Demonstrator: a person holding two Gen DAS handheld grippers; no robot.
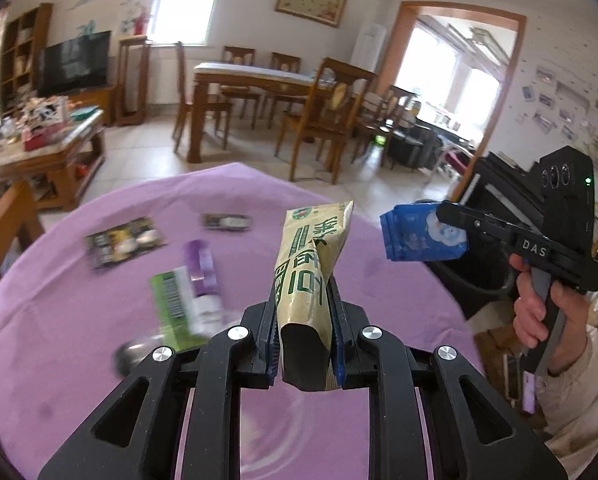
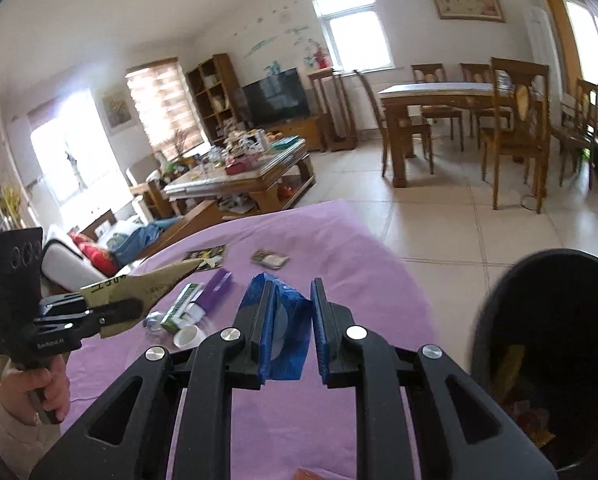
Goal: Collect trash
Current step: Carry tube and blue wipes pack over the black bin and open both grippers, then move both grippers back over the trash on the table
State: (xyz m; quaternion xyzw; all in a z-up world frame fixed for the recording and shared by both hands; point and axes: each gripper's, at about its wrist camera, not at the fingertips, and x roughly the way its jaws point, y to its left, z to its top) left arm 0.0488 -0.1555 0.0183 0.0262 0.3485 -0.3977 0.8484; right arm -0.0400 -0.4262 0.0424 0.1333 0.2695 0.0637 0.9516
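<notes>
Tan snack wrapper (image 1: 311, 264) with green print, clamped upright between the narrowed fingers of the left gripper (image 1: 305, 320) and raised above the purple tablecloth (image 1: 79, 360); in the right wrist view the same wrapper (image 2: 139, 284) projects sideways from that gripper (image 2: 111, 312). Blue wrapper (image 2: 283, 320), slightly crumpled, lying against the left finger of the right gripper (image 2: 289, 320); a gap shows between the wrapper and the right finger, so the jaws stand partly apart. In the left wrist view the blue wrapper (image 1: 419, 236) sits at the tip of the right gripper (image 1: 455, 220), past the table's right edge and above the black trash bin (image 1: 471, 276). The bin (image 2: 547, 344) stands on the floor just beside the table and already holds some wrappers.

Remaining on the tablecloth: a green-and-white packet (image 1: 175, 308) touching a purple packet (image 1: 203, 268), a dark printed wrapper (image 1: 123, 242) farther back, and a small dark wrapper (image 1: 227, 222) near the far edge. A white cap (image 2: 189, 336) lies beside the green packet.

Background: wooden dining table (image 1: 259, 76) with chairs, television (image 1: 75, 62), cluttered coffee table (image 1: 39, 148).
</notes>
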